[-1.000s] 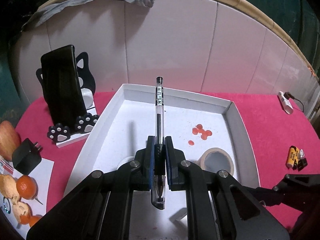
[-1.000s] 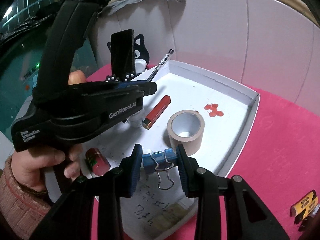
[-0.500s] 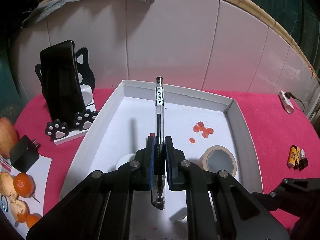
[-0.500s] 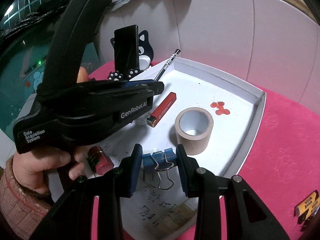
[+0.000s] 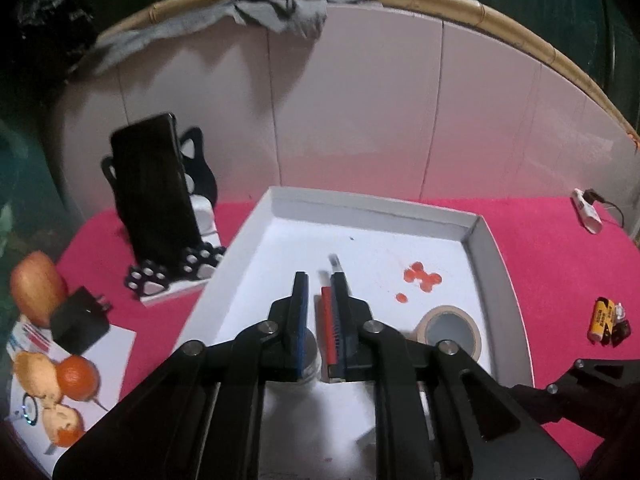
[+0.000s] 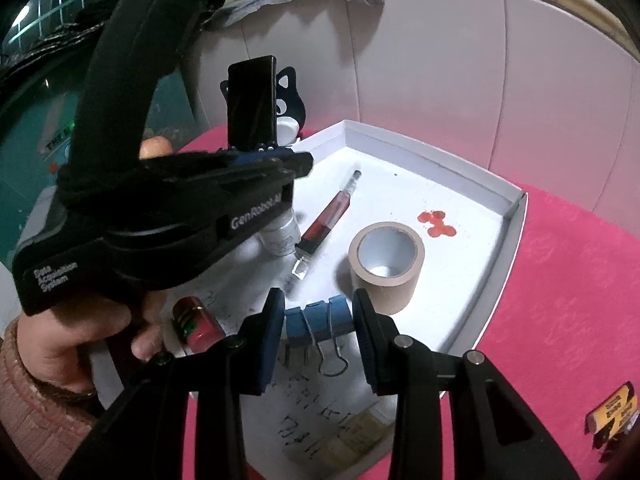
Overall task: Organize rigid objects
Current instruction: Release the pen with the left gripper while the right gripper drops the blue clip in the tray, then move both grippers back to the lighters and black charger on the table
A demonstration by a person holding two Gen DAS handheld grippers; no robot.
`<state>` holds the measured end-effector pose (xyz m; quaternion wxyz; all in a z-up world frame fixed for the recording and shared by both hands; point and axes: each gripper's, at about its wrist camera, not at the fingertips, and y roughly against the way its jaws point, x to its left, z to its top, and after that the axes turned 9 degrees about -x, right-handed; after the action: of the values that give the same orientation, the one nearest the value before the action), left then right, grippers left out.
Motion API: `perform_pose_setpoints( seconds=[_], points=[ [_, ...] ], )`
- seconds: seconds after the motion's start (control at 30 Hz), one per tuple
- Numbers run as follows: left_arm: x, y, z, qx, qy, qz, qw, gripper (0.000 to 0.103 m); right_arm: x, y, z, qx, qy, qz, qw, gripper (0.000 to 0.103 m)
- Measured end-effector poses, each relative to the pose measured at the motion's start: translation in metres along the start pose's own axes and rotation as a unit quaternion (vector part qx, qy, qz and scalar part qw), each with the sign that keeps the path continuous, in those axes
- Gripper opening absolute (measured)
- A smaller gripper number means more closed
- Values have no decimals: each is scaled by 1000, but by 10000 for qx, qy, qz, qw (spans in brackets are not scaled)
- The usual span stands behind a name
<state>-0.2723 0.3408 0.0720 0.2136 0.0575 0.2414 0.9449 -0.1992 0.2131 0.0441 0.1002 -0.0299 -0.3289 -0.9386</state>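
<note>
- My counter (image 5: 540, 248) wears a bright pink cloth, with a white tiled wall behind it.
- A white tray (image 5: 486, 248) sits on it in front of me.
- To my left stand a cat-shaped phone stand (image 5: 200, 216), a black charger (image 5: 80, 314), an apple (image 5: 36, 286) and a sheet of paper (image 5: 116, 344) with oranges (image 5: 76, 376).
- To my right lie a small yellow-and-black item (image 5: 600, 318) and a white plug (image 5: 586, 210).

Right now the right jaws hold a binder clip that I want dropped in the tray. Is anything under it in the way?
Nothing visible: bare tray floor lies under the binder clip. The tape roll and red battery flank it, both apart.
</note>
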Motion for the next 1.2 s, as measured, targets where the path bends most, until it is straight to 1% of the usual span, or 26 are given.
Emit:
perform_pose_setpoints(
  seconds=[0.03, 0.07, 0.1, 0.13, 0.17, 0.23, 0.3, 0.33, 0.43, 0.53, 0.67, 0.8, 0.87, 0.9, 1.1, 1.2],
  points=[
    [1, 3, 1, -59, 22, 51, 10000, 29, 1, 2, 0, -52, 40, -54, 10000, 50],
    [3, 7, 2, -133, 59, 92, 9999, 52, 2, 3, 0, -83, 58, -81, 9999, 57],
    [4, 10, 2, -200, 100, 131, 9997, 73, 3, 6, 0, -150, 104, -133, 9997, 78],
    [5, 14, 2, -263, 142, 200, 9994, 81, 3, 8, -1, -188, 131, -160, 9996, 87],
    [6, 18, 2, -325, 177, 275, 9989, 86, 4, 10, -1, -241, 176, -192, 9994, 87],
    [10, 26, 1, -430, 270, 394, 9979, 87, 6, 13, -2, -287, 250, -247, 9990, 87],
    [16, 34, 0, -492, 431, 480, 9967, 99, 7, 15, -5, -300, 251, -278, 9988, 87],
    [19, 37, -1, -508, 496, 508, 9962, 103, 7, 16, -5, -296, 241, -280, 9989, 87],
    [26, 47, -5, -537, 705, 617, 9942, 103, 8, 18, -7, -301, 220, -310, 9988, 87],
    [31, 61, -10, -596, 857, 640, 9925, 103, 9, 21, -10, -303, 220, -344, 9987, 87],
    [33, 85, -13, -799, 991, 695, 9894, 103, 11, 26, -14, -320, 200, -422, 9984, 87],
    [35, 103, -11, -917, 1048, 782, 9872, 103, 11, 35, -17, -452, 154, -460, 9978, 89],
    [34, 107, -10, -936, 1080, 794, 9865, 103, 10, 40, -17, -531, 114, -492, 9973, 94],
    [33, 109, -10, -948, 1090, 794, 9863, 103, 9, 42, -17, -570, 90, -514, 9970, 103],
    [15, 115, -7, -934, 959, 645, 9889, 103, -6, 59, -19, -812, -139, -594, 9948, 103],
    [-2, 116, -6, -917, 769, 507, 9915, 103, -18, 68, -22, -878, -290, -700, 9933, 103]
  ],
)
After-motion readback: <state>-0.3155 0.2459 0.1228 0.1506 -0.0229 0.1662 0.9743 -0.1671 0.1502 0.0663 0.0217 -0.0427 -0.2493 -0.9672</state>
